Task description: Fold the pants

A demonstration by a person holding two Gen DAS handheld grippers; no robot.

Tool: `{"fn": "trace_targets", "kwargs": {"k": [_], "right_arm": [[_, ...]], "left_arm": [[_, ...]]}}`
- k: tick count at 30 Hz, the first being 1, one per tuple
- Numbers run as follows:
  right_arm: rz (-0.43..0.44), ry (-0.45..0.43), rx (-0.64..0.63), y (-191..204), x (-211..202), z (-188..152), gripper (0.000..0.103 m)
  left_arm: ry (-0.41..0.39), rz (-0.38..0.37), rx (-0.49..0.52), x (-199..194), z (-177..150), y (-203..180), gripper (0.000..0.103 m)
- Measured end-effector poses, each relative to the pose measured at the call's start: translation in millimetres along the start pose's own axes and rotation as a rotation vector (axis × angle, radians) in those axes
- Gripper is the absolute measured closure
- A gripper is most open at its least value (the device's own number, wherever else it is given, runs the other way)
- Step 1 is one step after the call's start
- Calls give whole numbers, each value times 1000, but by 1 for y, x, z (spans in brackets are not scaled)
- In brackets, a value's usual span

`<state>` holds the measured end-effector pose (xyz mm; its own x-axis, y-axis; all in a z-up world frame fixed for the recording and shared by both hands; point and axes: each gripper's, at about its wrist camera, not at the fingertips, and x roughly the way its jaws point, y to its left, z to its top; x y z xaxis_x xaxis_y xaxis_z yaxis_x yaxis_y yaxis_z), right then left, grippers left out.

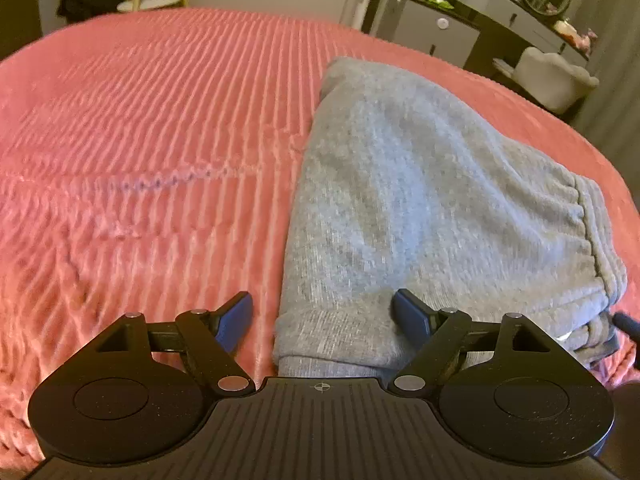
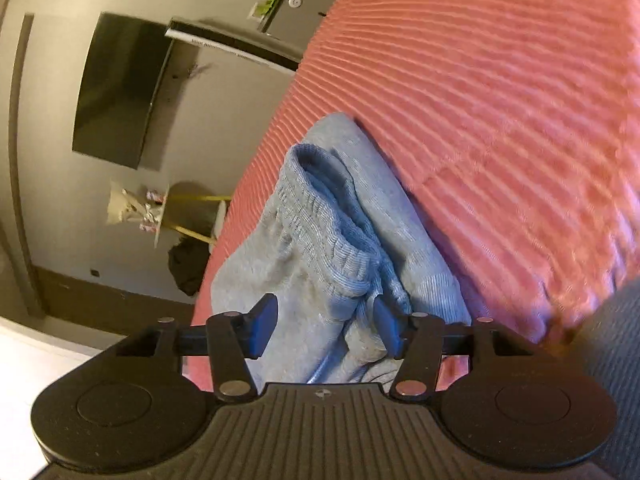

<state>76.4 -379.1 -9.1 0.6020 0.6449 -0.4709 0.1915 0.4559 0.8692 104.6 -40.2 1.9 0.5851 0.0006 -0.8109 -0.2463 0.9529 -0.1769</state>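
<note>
Grey sweatpants (image 1: pixel 420 200) lie folded on a pink ribbed bedspread (image 1: pixel 140 140), waistband at the right. My left gripper (image 1: pixel 324 316) is open just above their near cuffed corner, one finger over the bedspread, the other over the cloth. In the right wrist view the sweatpants (image 2: pixel 320 248) lie bunched, with the elastic waistband (image 2: pixel 332 216) on top. My right gripper (image 2: pixel 326 326) is open over the near end of the cloth, its fingers astride a fold without pinching it. A dark tip of the right gripper shows at the right edge of the left wrist view (image 1: pixel 626 322).
The bedspread (image 2: pixel 500 100) fills most of both views. A grey dresser (image 1: pixel 460 20) with bottles and a round mirror, and a white chair (image 1: pixel 556 76), stand beyond the bed. A wall television (image 2: pixel 116 88) and a small side table (image 2: pixel 160 216) show in the right wrist view.
</note>
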Motion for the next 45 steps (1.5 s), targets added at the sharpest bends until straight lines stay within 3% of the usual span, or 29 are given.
{"fn": "trace_targets", "kwargs": {"k": [3,11,12,13,16,18,19,21,24,25,27,29,32,36,39,41,43,45], "right_arm": [[26,-2,43,-5,10,4,49],[-46,-36,69,0,44,12,51],[-49,-40,69,2,45,12,57],[-53,-39,58,3,45,11,78],[47,-43,100,5,35,6,79],[256,-23,251,-5,27,2,79],[299,-19,280,-8,25,1,79],[221,-23,180,-5,19,3,79],[-174,-23,-152,13,23,-1,78],[-223,-25,-224,15,27,-5,78],[-221,-44,-245,20,25,-7,73],[-246,-55,-212,22,19,-4,52],[-244,-33,-107,15,4,-1,51],[-149,46,62,-10,9,-7,43],[-143,47,67,-14,25,-9,41],[-128,61,84,-15,34,-7,31],[-112,62,92,-17,33,-5,32],[-144,50,81,-19,30,2,45]], "left_arm": [[-13,1,7,-3,-1,-3,20],[-11,-19,-24,-8,-3,3,21],[-10,-21,-29,-9,-4,4,21],[-12,-25,-33,-12,-5,8,23],[-28,-58,-44,-21,-5,11,29],[-56,-84,-50,-27,-5,14,31],[-67,-89,-54,-30,-5,15,34],[-59,-89,-59,-29,-4,16,37],[-9,-85,-53,-20,-4,15,37],[-6,-66,-38,-19,-4,13,35],[-11,-57,-23,-19,-4,11,35],[-7,-62,-38,-19,-3,14,35],[6,-76,-66,-15,-1,17,34],[10,-74,-54,-12,-1,15,33],[5,-70,-48,-13,-2,11,32],[8,-74,-62,-13,-2,15,30],[13,-79,-74,-12,-1,17,30],[12,-84,-79,-12,1,19,30]]}}
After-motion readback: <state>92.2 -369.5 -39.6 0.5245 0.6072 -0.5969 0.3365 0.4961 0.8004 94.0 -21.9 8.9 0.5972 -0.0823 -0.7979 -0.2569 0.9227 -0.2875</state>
